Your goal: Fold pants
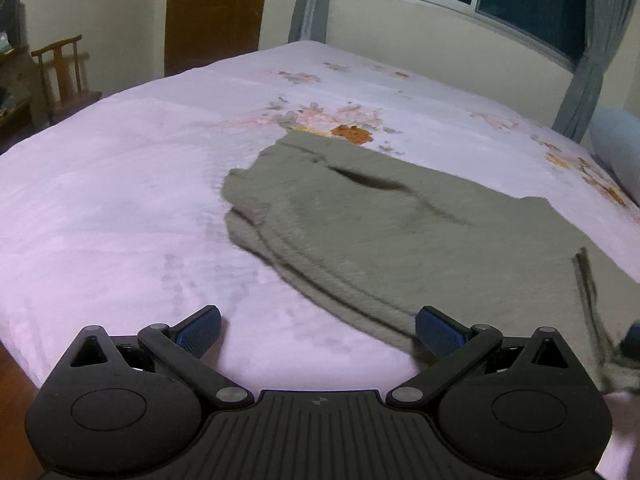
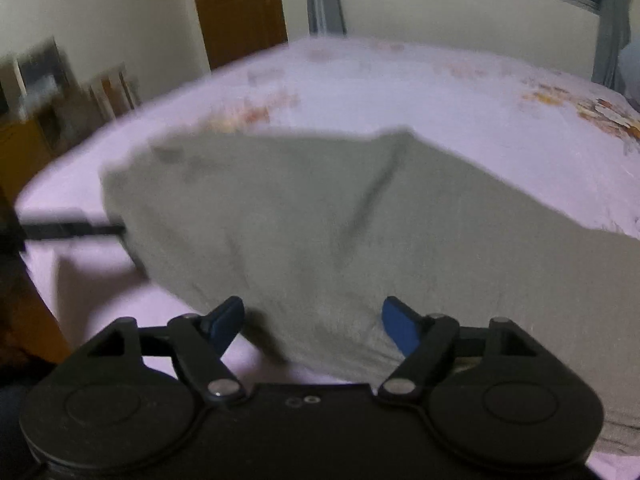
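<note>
Grey-green pants point(image 1: 380, 224) lie flat on the pink bedspread point(image 1: 120, 200), stretching from the middle toward the right, with a dark drawstring point(image 1: 588, 280) at their near right end. My left gripper point(image 1: 318, 330) is open and empty above the bed's near edge, its right pad point(image 1: 438, 332) over the pants' near hem. In the right wrist view the pants point(image 2: 320, 232) fill the middle, blurred. My right gripper point(image 2: 314, 322) is open and empty, just over the pants' near edge.
A wooden chair point(image 1: 64, 76) and a brown door point(image 1: 212, 12) stand past the bed's far left. A window with grey curtains point(image 1: 596, 48) is at the back right. A pale pillow point(image 1: 616, 148) lies at the right edge. The other gripper's dark arm point(image 2: 68, 230) shows at left.
</note>
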Tool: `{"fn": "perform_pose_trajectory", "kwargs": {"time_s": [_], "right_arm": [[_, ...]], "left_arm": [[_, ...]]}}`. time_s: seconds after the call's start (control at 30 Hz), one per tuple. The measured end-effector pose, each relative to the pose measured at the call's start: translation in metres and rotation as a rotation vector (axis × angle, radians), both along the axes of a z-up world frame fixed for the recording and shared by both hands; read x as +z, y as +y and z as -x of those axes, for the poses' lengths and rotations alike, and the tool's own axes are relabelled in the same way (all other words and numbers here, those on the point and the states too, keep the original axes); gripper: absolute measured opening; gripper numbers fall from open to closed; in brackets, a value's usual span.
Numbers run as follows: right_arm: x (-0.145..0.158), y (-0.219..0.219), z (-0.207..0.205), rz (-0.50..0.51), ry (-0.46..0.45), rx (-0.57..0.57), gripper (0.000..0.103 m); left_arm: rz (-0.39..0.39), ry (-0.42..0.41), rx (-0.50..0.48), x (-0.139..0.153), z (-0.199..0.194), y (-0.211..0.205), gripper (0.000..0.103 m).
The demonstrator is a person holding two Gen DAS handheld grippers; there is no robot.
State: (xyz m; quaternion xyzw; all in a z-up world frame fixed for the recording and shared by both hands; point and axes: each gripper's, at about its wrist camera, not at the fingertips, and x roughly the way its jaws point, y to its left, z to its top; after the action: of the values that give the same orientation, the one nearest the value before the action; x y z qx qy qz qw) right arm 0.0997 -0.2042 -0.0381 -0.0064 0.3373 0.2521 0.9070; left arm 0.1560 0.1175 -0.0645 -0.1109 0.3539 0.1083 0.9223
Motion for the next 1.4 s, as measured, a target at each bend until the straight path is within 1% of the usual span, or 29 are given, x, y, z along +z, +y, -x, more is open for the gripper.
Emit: {"fn": "perform_pose_trajectory", "kwargs": {"time_s": [0.03,0.07,0.13,0.17,0.2,0.23,0.27,0.3,0.33,0.37,0.43,0.47,0.6,0.63,0.73,0.8,0.83,0.87,0.9,0.93,0.97,1.07,1.13,1.17,1.2,1.23,1.27,1.33,1.4], "right_arm": [[0.002,-0.001,0.0,0.004,-0.022,-0.029,0.064],[-0.001,0.001,-0.005,0.034,-0.013,-0.056,0.065],[-0.025,0.011,-0.025,0.128,0.109,-0.068,0.066],[-0.026,0.014,-0.025,0.146,0.101,-0.056,0.066],[-0.02,0.014,-0.024,0.126,0.08,-0.058,0.064],[-0.009,0.009,-0.021,0.077,0.036,-0.075,0.06],[0.002,0.004,-0.017,0.046,-0.02,-0.112,0.062],[0.01,-0.001,-0.015,0.027,-0.065,-0.147,0.069],[0.015,-0.005,-0.016,0.006,-0.086,-0.167,0.075],[0.02,-0.011,-0.018,-0.013,-0.098,-0.193,0.076],[0.028,-0.025,-0.019,-0.035,-0.116,-0.237,0.076],[0.031,-0.03,-0.02,-0.039,-0.124,-0.249,0.077],[0.039,-0.051,-0.019,-0.03,-0.151,-0.292,0.08],[0.034,-0.059,-0.02,-0.029,-0.159,-0.312,0.082],[0.027,-0.088,-0.017,-0.022,-0.173,-0.412,0.084],[0.02,-0.107,-0.021,0.024,-0.171,-0.515,0.084],[0.015,-0.114,-0.024,0.041,-0.179,-0.549,0.084],[0.01,-0.119,-0.027,0.054,-0.169,-0.571,0.084],[0.005,-0.124,-0.032,0.06,-0.134,-0.576,0.083],[0.001,-0.125,-0.033,0.061,-0.121,-0.572,0.082],[-0.002,-0.123,-0.033,0.056,-0.116,-0.557,0.083],[-0.007,-0.105,-0.026,0.08,-0.125,-0.493,0.085],[-0.012,-0.095,-0.025,0.098,-0.117,-0.466,0.088],[-0.017,-0.094,-0.028,0.113,-0.099,-0.466,0.089],[-0.026,-0.092,-0.035,0.164,-0.053,-0.452,0.092],[-0.037,-0.086,-0.043,0.223,0.014,-0.412,0.094],[-0.044,-0.08,-0.046,0.266,0.028,-0.373,0.094],[-0.036,-0.081,-0.041,0.286,-0.023,-0.36,0.093],[-0.021,-0.088,-0.031,0.234,-0.092,-0.394,0.094]], "left_arm": [[0.002,0.002,0.001,-0.002,0.0,0.002,0.103],[0.007,0.005,0.002,-0.004,0.0,0.003,0.103],[0.009,0.005,0.001,-0.007,-0.001,0.004,0.103],[0.011,0.005,-0.001,-0.007,-0.001,0.004,0.103],[0.01,0.0,-0.006,-0.007,-0.001,0.005,0.103],[0.007,-0.008,-0.012,-0.006,0.0,0.007,0.103],[0.007,-0.021,-0.017,-0.007,0.0,0.008,0.103],[0.02,-0.039,-0.03,-0.008,-0.003,0.011,0.103],[0.041,-0.053,-0.046,-0.009,-0.008,0.014,0.103],[0.077,-0.064,-0.055,-0.011,-0.014,0.019,0.103],[0.19,-0.101,-0.068,-0.019,-0.027,0.033,0.103],[0.259,-0.095,-0.054,-0.025,-0.034,0.041,0.103],[0.403,-0.141,-0.021,-0.038,-0.045,0.059,0.103],[0.418,-0.149,-0.02,-0.04,-0.047,0.06,0.103],[0.418,-0.156,-0.025,-0.044,-0.053,0.058,0.103],[0.416,-0.169,-0.019,-0.047,-0.056,0.058,0.101],[0.405,-0.174,-0.01,-0.048,-0.056,0.057,0.072],[0.364,-0.159,0.015,-0.049,-0.057,0.056,0.052],[0.389,-0.162,0.011,-0.052,-0.057,0.059,0.041],[0.449,-0.179,0.009,-0.054,-0.056,0.064,0.032],[0.472,-0.189,0.005,-0.055,-0.055,0.065,0.03],[0.405,-0.196,-0.012,-0.048,-0.056,0.056,0.028],[0.383,-0.201,-0.015,-0.043,-0.055,0.054,0.028],[0.371,-0.201,-0.017,-0.04,-0.055,0.053,0.028],[0.353,-0.195,-0.022,-0.037,-0.055,0.052,0.028],[0.337,-0.188,-0.028,-0.034,-0.056,0.051,0.028],[0.329,-0.185,-0.032,-0.032,-0.056,0.051,0.028],[0.303,-0.187,-0.042,-0.025,-0.052,0.049,0.028],[0.261,-0.2,-0.057,-0.013,-0.046,0.044,0.028]]}}
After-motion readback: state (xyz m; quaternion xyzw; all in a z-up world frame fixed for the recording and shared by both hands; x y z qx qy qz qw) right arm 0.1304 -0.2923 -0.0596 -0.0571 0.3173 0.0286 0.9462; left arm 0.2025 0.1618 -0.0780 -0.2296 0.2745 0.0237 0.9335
